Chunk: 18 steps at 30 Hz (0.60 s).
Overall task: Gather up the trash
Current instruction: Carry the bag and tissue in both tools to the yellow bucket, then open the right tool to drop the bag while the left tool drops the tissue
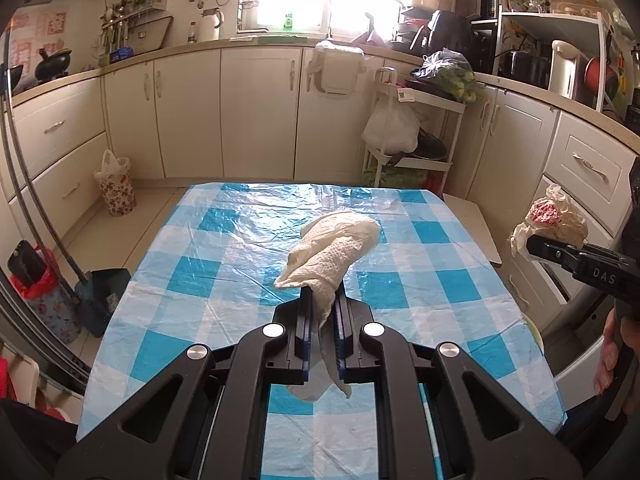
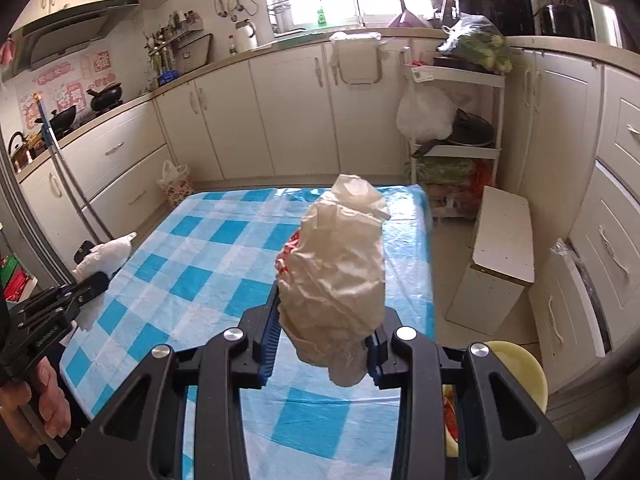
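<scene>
Black jaws of my left gripper [image 1: 322, 300] are clenched on a crumpled white paper towel [image 1: 334, 246], held above the blue-and-white checked plastic cloth on the bench [image 1: 200, 268]. My right gripper [image 2: 324, 320] is clamped on a wrinkled cream plastic bag with red print [image 2: 336, 264], also off the bench. In the right view, a pale yellow round bin [image 2: 524, 372] sits at four o'clock. I judge the towel's thin pinched tail could slip free, and the bulky bag could snag the bin's rim.

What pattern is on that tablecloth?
Blue and white checks on the tablecloth, clearest in the left wrist view.
</scene>
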Available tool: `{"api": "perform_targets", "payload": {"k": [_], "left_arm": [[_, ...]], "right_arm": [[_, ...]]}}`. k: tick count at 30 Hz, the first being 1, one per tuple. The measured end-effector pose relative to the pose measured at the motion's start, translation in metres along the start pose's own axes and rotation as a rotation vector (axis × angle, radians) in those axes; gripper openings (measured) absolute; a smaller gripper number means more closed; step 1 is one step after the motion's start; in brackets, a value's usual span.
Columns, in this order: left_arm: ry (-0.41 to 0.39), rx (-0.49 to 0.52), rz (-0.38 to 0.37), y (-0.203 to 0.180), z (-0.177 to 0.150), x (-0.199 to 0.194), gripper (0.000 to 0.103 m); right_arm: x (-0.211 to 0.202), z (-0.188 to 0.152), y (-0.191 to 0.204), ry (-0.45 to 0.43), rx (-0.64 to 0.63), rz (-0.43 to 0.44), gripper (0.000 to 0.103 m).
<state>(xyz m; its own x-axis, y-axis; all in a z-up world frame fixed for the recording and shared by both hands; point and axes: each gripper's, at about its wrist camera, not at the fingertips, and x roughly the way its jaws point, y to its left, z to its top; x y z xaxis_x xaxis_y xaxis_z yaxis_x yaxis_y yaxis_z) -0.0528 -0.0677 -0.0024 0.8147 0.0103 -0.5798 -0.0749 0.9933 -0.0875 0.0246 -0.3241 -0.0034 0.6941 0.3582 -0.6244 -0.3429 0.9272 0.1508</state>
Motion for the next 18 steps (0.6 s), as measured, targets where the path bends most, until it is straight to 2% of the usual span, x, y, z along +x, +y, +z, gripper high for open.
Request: {"api": "perform_targets", "payload": {"k": [6,11,18], "left_arm": [[0.021,0.044,-0.041,-0.034,-0.002,0.010,0.009],[0.031,0.092,-0.081,-0.070,-0.004,0.016,0.009],[0.042,0.148,-0.130,-0.121,-0.003,0.025,0.009]], "right_arm": [[0.006,-0.009,-0.079,0.072,0.174,-0.118,0.036],[0.028,-0.019,-0.129,0.188,0.208,-0.238,0.036],[0.055,-0.033,-0.184,0.305,0.301,-0.304,0.037]]}}
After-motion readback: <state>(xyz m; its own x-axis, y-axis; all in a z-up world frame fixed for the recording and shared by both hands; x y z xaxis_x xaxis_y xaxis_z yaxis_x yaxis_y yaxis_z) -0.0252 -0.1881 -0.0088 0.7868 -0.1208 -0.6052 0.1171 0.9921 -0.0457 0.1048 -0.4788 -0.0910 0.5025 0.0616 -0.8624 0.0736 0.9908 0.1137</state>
